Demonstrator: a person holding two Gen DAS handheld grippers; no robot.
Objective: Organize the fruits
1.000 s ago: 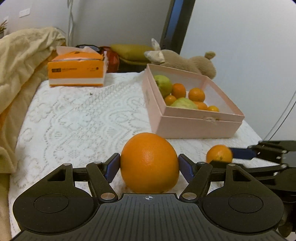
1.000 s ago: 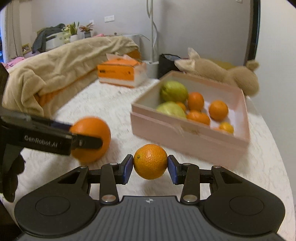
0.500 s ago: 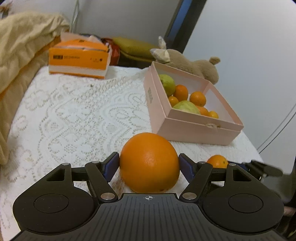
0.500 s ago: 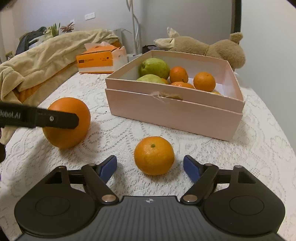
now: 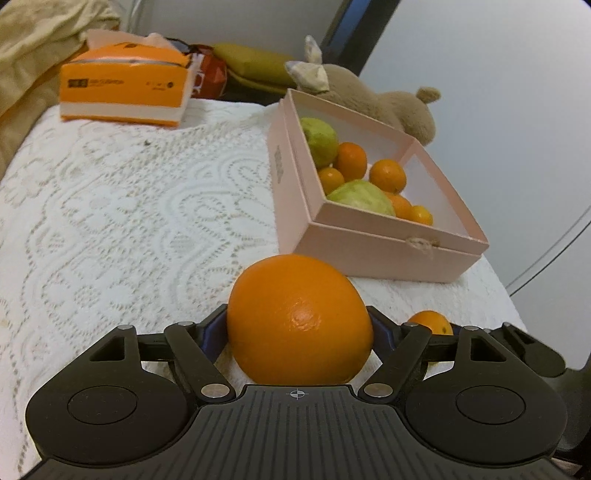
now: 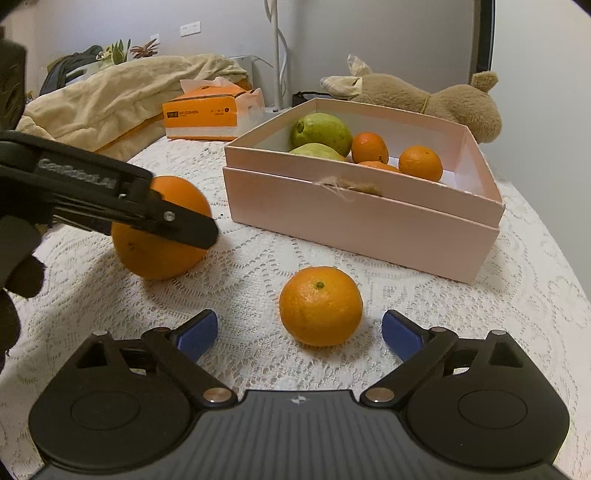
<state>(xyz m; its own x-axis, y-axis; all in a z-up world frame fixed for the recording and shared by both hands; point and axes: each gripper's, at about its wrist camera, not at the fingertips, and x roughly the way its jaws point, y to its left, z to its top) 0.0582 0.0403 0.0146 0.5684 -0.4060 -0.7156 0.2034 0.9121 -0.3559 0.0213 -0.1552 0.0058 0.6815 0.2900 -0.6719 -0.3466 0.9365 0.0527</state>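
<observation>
Plain grey-white painted walls [image 6: 388, 40] enclose the room. 1 white wall socket plate [image 6: 190, 28] sits high on the rear wall. A white lace-patterned cloth [image 5: 122, 206] covers the work surface. A rumpled beige blanket [image 6: 110, 99] lies behind; potted plants [image 6: 129, 50], possibly artificial, stand beyond.

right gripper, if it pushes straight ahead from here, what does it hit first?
Most likely the small orange, lying on the lace cloth between the right gripper's open jaws, which have just been opening. Beyond it stands the pink box; depth is hard to judge.
</observation>
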